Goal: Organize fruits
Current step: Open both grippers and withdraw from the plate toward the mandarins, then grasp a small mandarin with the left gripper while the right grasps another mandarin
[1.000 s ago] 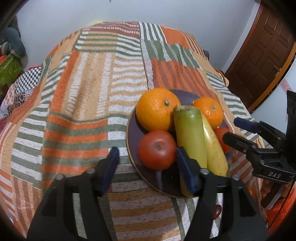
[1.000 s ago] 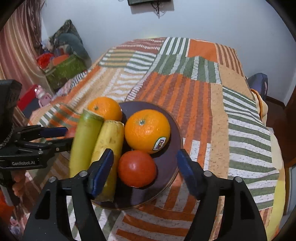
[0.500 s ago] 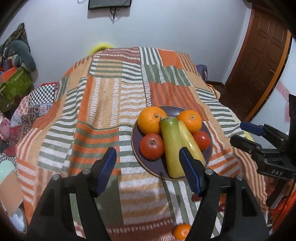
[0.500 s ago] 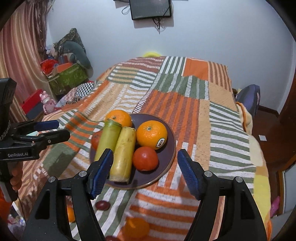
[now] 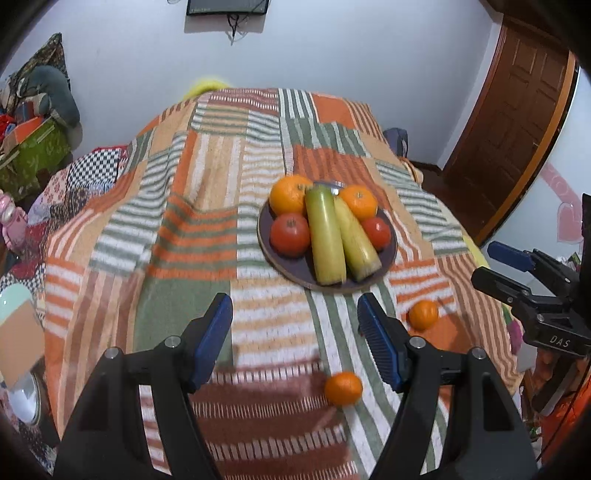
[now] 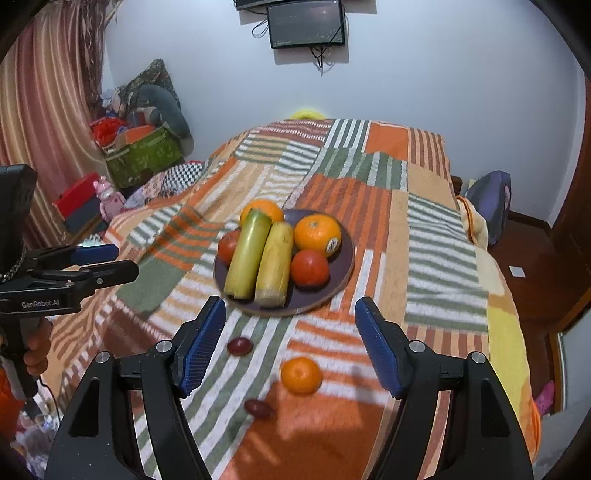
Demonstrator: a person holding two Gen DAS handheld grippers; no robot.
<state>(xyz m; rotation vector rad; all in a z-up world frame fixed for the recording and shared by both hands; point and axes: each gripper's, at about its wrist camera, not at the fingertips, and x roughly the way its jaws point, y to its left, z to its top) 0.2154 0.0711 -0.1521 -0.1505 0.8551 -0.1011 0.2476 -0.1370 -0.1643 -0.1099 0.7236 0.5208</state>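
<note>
A dark plate (image 5: 391,254) (image 6: 345,273) on the striped bed cover holds two oranges (image 5: 290,194) (image 6: 317,234), two red tomatoes (image 5: 290,234) (image 6: 309,267) and two long yellow-green fruits (image 5: 325,238) (image 6: 247,254). Loose on the cover near me lie two small oranges (image 5: 343,387) (image 5: 423,314), one also in the right wrist view (image 6: 301,374), and two small dark red fruits (image 6: 240,346) (image 6: 258,408). My left gripper (image 5: 295,339) and right gripper (image 6: 290,345) are both open and empty, held back from the plate.
The striped cover (image 5: 207,177) drapes over a bed that drops off at the right edge (image 6: 509,332). A wooden door (image 5: 517,122) is at the right. Bags and boxes (image 6: 140,151) are piled at the left wall. A screen (image 6: 306,22) hangs on the wall.
Both grippers have pulled back and up from the plate, still open. The plate looks smaller, and the loose oranges and dark fruits have come into view.
</note>
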